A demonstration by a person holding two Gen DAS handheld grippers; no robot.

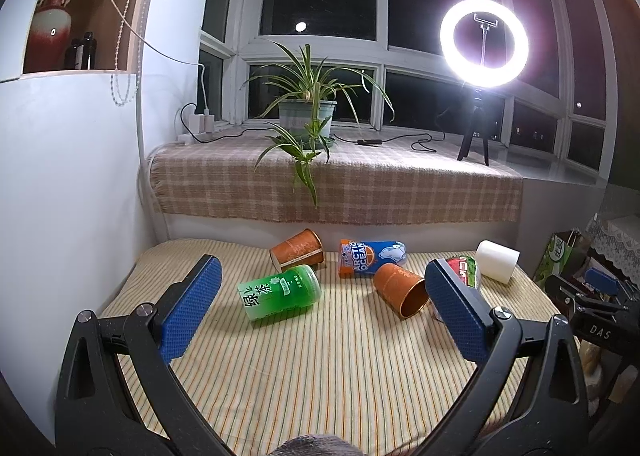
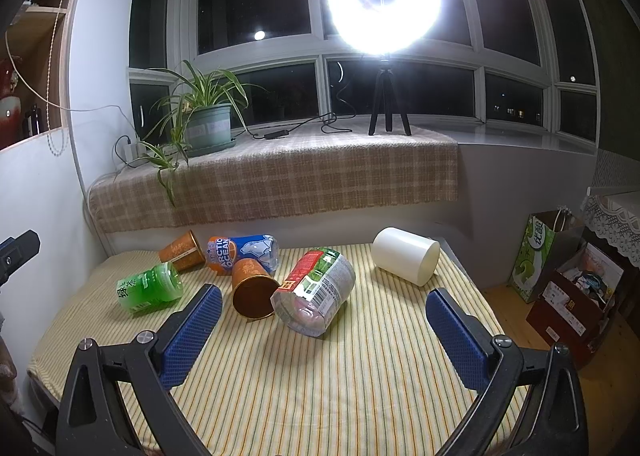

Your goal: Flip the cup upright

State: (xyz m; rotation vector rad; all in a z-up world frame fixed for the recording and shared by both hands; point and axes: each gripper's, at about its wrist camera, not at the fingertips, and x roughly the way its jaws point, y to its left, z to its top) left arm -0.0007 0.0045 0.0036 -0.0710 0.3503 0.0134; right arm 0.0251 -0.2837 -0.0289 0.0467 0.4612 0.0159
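Spreading across the whole work area, the striped tablecloth (image 1: 320, 368) covers the table in front of you, and behind it the checked cloth (image 1: 360, 188) drapes the window ledge. On that ledge you have the ring light (image 1: 484, 42) on its tripod to the right and the potted plant (image 1: 308, 116) to the left.

Your left gripper (image 1: 322, 308) hangs above the cloth with its blue pads spread wide and nothing between them. Your right gripper (image 2: 324, 332) is likewise spread wide and empty; the left wrist view catches it only at the right edge.

Every cup lies on its side. The white cup (image 2: 406, 260) sits apart at the far right of the table. The clear cup with the red and green label (image 2: 314, 292) lies near the middle, its bottom toward your right gripper. Next to it on the left, the nearer orange cup (image 2: 252, 290) points its open mouth toward you. The blue Arctic Ocean cup (image 1: 370, 256) rests behind that one, near the back edge. The green tea cup (image 1: 280, 292) lies toward the left, and the farther orange cup (image 1: 296, 250) lies just behind it, seeming to touch it in the left wrist view.

Neither gripper touches any cup.
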